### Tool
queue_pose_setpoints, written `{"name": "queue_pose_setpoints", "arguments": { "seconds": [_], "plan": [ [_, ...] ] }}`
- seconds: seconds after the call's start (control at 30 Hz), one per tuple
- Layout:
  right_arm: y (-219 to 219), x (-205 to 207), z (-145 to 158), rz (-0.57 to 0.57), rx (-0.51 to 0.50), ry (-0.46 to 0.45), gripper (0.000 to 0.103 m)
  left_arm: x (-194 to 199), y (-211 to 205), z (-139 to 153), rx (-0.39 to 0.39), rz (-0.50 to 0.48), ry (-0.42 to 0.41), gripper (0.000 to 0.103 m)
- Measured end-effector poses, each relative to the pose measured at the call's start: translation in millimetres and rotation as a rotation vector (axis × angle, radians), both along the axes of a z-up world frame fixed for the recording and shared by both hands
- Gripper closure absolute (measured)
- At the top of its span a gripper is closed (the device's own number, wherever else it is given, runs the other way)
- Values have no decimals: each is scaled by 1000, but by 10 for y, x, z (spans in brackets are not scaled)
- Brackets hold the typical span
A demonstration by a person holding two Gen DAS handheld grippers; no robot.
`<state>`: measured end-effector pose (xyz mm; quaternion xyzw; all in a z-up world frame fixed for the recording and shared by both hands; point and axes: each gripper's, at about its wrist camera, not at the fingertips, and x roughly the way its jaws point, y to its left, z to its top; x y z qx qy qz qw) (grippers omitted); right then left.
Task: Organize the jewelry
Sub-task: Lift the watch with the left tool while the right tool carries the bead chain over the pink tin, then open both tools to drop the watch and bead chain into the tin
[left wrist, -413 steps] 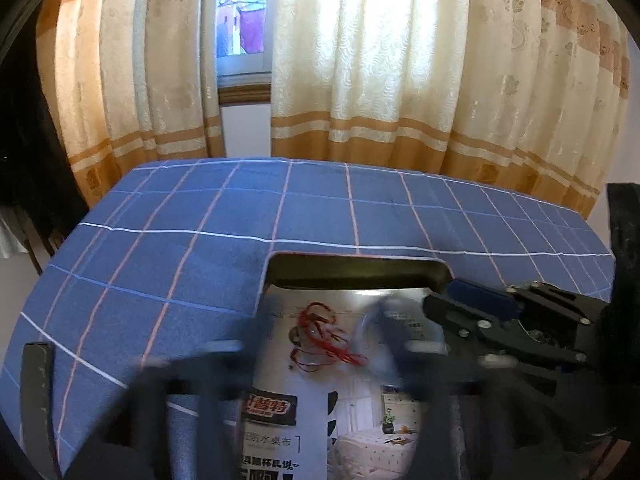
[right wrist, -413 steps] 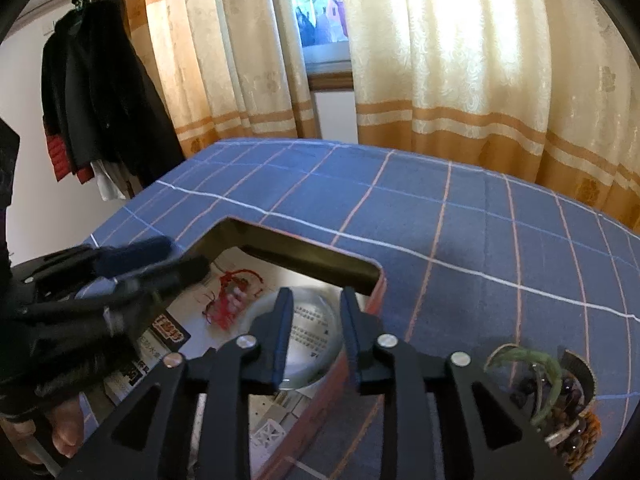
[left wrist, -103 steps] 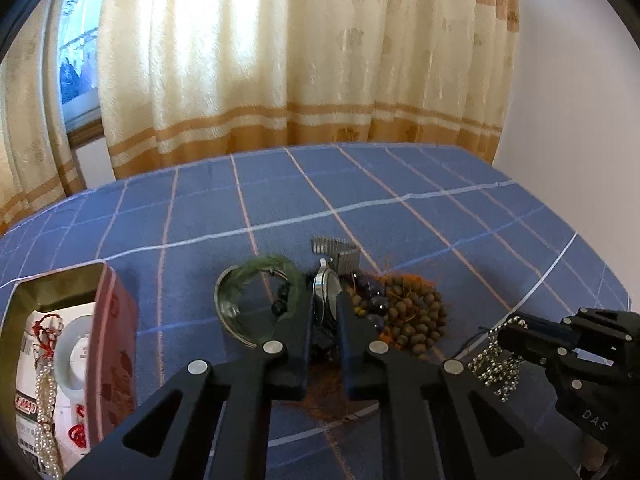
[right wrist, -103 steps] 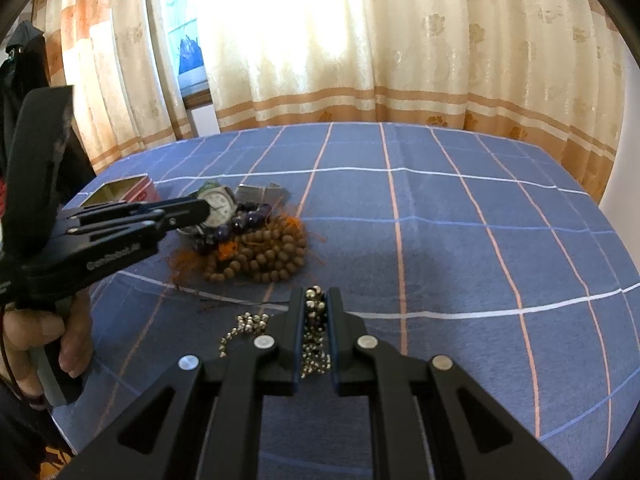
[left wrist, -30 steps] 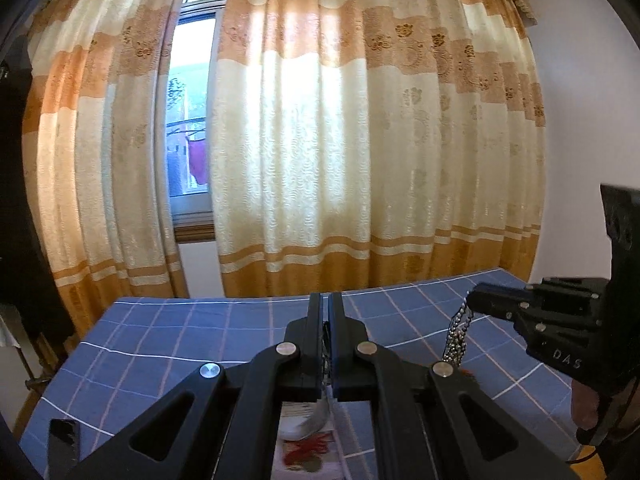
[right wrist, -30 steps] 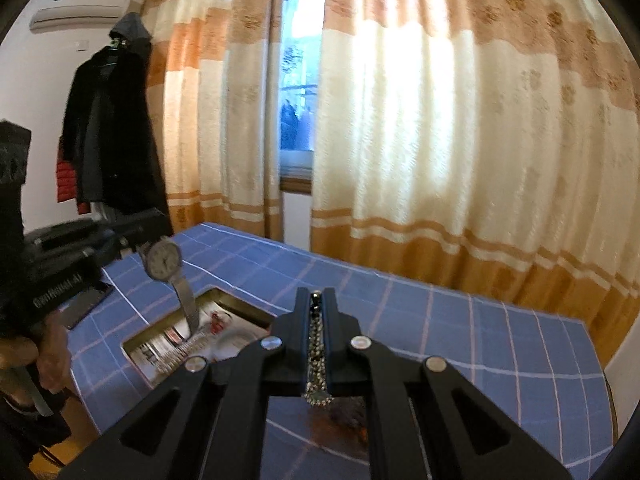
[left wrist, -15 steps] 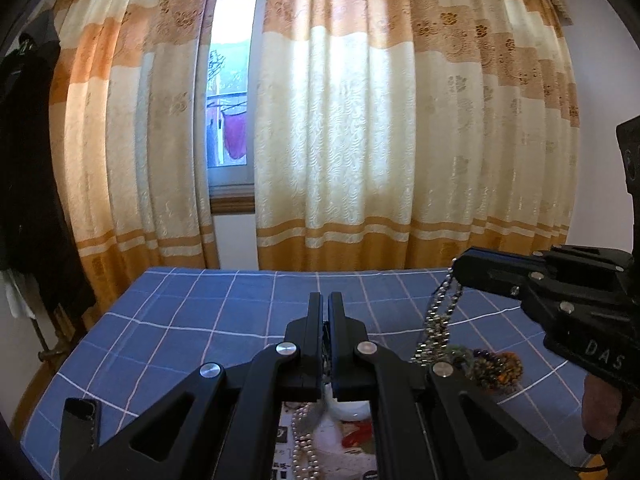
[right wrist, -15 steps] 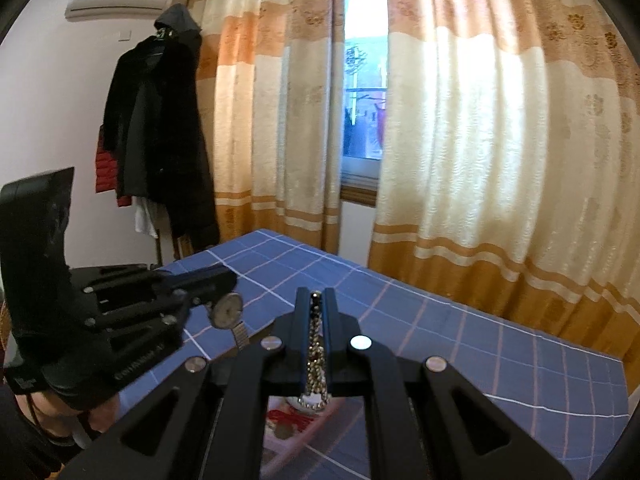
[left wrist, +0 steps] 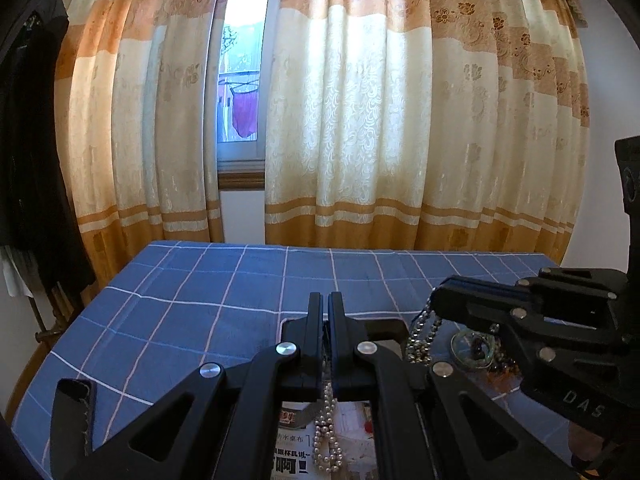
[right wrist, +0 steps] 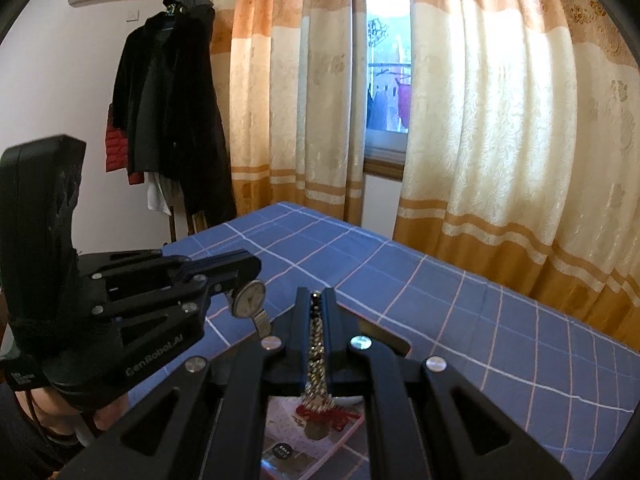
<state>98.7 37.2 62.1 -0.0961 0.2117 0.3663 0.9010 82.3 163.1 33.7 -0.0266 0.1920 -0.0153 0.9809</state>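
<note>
My left gripper is shut on a silver wristwatch, whose round dial and metal strap hang below its tips. My right gripper is shut on a silver bead chain, which dangles in loops from its tips. Both hang over an open metal tin on the blue checked tablecloth. Inside the tin lie a pearl necklace and a red string piece on printed paper. In the left wrist view the watch is mostly hidden by the fingers.
A pile of loose jewelry with a glassy bangle and dark beads lies on the cloth right of the tin. Curtains and a window stand behind the table. Dark coats hang at the far left wall.
Both grippers have sunk and moved over the tin, each keeping its piece. The tin and tabletop now sit closer beneath the fingers, and the chain hangs by the tin's right rim.
</note>
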Motion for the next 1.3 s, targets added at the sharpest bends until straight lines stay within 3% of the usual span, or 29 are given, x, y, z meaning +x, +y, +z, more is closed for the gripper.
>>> {"name": "queue_pose_setpoints", "arguments": {
  "seconds": [0.3, 0.83, 1.3],
  "plan": [
    [45, -23, -168, 14, -11, 44, 96, 17, 42, -138, -13, -2, 37, 102],
    [4, 84, -756, 3, -51, 195, 96, 73, 112, -690, -40, 1, 174, 102],
    [-40, 85, -947, -11, -68, 226, 96, 41, 119, -753, -42, -10, 204, 99]
  ]
}}
